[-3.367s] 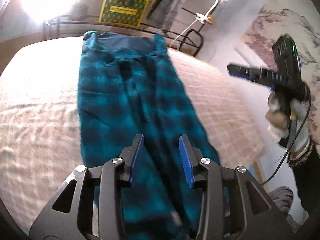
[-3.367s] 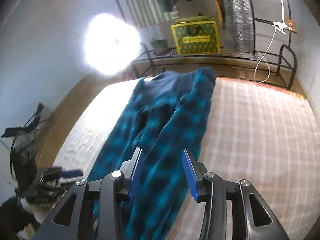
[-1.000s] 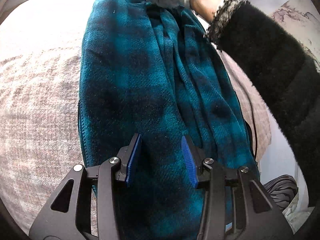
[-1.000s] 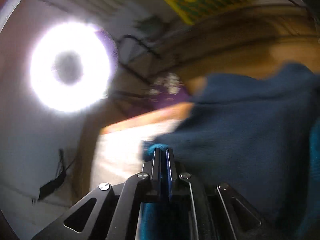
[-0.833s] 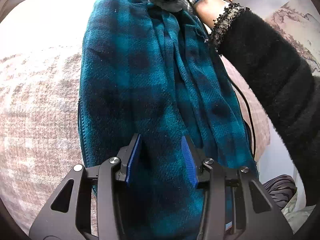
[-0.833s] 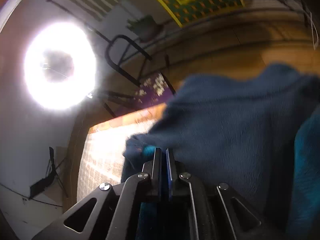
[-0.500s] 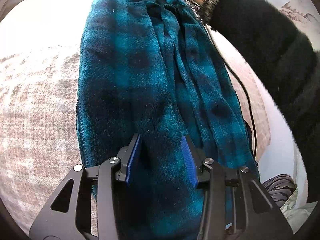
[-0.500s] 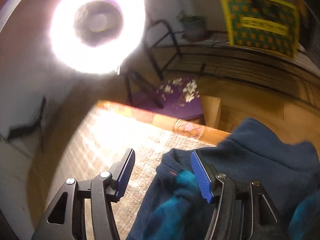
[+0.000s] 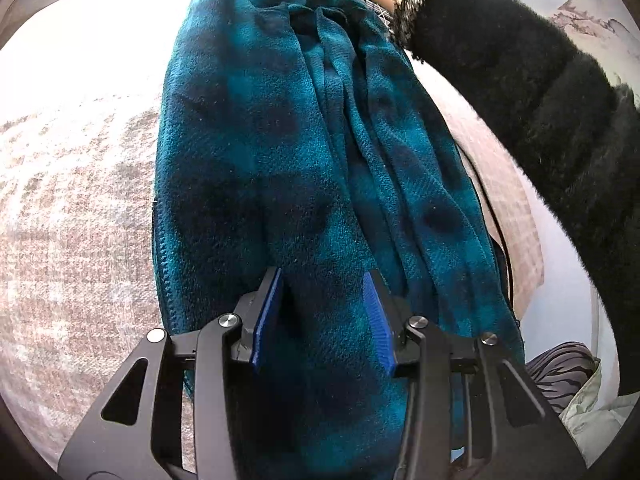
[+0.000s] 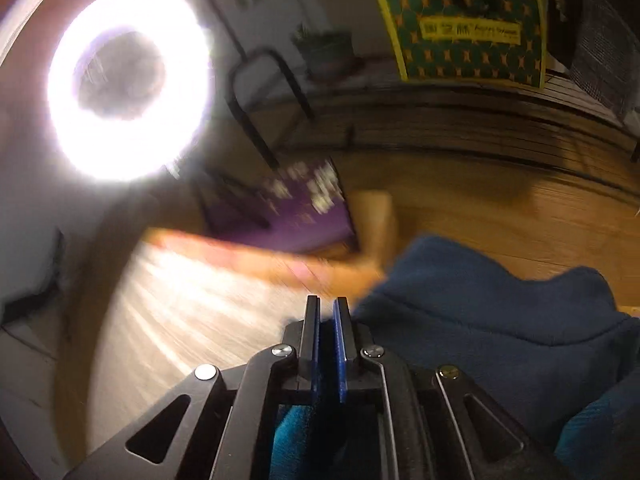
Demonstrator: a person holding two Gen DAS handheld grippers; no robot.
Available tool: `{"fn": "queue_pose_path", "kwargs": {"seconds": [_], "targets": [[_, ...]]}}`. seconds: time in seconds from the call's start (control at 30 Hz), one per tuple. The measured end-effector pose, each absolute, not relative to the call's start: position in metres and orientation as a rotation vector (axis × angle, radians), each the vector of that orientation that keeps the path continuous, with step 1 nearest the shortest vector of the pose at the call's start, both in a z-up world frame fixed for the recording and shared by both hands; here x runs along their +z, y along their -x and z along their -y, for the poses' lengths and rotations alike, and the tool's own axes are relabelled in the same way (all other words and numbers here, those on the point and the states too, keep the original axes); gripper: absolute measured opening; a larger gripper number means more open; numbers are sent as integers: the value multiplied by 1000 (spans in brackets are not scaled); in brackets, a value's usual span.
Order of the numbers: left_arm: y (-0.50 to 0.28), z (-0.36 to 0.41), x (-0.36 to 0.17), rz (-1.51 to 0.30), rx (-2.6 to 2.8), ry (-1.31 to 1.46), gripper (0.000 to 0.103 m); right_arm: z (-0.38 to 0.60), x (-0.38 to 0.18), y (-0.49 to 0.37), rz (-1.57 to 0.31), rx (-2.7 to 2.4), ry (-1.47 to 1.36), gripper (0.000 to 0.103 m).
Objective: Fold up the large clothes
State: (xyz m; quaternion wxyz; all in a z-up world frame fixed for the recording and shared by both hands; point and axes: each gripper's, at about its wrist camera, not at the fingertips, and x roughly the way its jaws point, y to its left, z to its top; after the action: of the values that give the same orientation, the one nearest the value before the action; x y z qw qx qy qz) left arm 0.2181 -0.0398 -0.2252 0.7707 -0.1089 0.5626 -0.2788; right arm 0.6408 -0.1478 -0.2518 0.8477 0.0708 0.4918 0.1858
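Fleece fills the gap of the left tool (image 9: pixel 324 316), whose blue pads stand apart over the teal-and-black checked fleece trousers (image 9: pixel 280 152) lying lengthwise on the pale woven bed cover (image 9: pixel 72 208). At lower centre, the right tool (image 10: pixel 326 312) has just closed, pinching their navy waistband (image 10: pixel 480 320).

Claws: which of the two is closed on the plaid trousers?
The right claw: its blue pads have just closed together, pinching the dark waistband edge of the plaid trousers. The left claw stands apart over the fabric, gripping nothing.
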Motion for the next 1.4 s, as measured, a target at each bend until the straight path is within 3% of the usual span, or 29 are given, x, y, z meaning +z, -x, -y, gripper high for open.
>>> {"fn": "queue_pose_path", "kwargs": {"seconds": [0.03,0.13,0.17,0.27,0.37,0.7,0.87,1.13,1.27,1.4], "targets": [[-218,41,-225,-1220,-603,233,42,147,-254,-639,-1038,397,-137,7],[-217,45,-222,-1218,-600,221,42,163,-251,-637,-1034,373,-194,31],[-217,46,-222,-1215,-600,216,43,171,-246,-634,-1022,368,-216,32],[-213,52,-220,-1207,-618,205,51,191,-222,-614,-984,387,-243,33],[-208,56,-217,-1208,-626,208,51,211,-196,-585,-959,400,-255,38],[-187,25,-174,-1058,-630,307,51,267,-91,-427,-847,455,-249,39],[-171,-6,-150,-928,-581,319,51,293,-38,-327,-765,456,-240,42],[-134,-45,-125,-886,-533,344,51,326,35,-167,-650,414,-194,43],[-107,-56,-96,-834,-537,340,51,340,49,-94,-602,402,-220,48],[-83,-52,-90,-839,-560,343,52,337,19,-35,-618,389,-216,49]]}}
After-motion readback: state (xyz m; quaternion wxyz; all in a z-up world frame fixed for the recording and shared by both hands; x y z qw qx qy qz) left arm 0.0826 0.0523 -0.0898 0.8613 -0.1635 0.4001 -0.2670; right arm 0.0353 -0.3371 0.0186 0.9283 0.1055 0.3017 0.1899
